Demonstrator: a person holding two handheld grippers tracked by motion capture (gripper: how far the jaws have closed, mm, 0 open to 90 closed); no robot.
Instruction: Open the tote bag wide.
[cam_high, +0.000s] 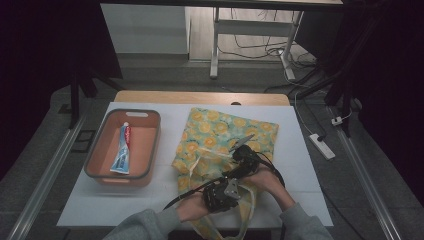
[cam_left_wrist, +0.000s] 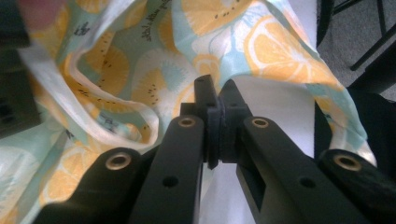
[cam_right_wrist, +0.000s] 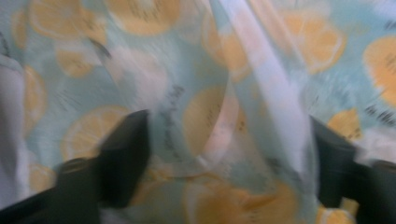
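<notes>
We find a lemon-print cloth bag (cam_high: 220, 137) lying flat on the white surface (cam_high: 165, 192), just right of an orange bin (cam_high: 150, 150). A toothpaste tube (cam_high: 122, 148) lies lengthwise inside that bin. The bag's near edge, with its pale handles, hangs toward the person's side of the surface.

The left claw (cam_left_wrist: 216, 100) is together, pinched on a fold of the bag's rim; in the left gripper view the fabric rises on both sides of the tips and opens into a loose hollow beyond them. In the high view this claw (cam_high: 220, 192) sits at the bag's near edge, well right of the bin.

The right claw (cam_right_wrist: 229, 140) stands apart. Its two jaws frame the printed fabric and a pale handle strap in the right gripper view, which is blurred; we see no pad pressing on cloth. In the high view it (cam_high: 245, 150) rests over the bag's middle, right of the bin.

We judge the step in hand to be opening the bag's mouth. To do it well, the left claw should keep its pinch on one layer only and lift slightly. The right claw should settle, take the opposite rim, not the strap, and draw away from the left. The risk is catching both layers, which would hold the mouth shut.
</notes>
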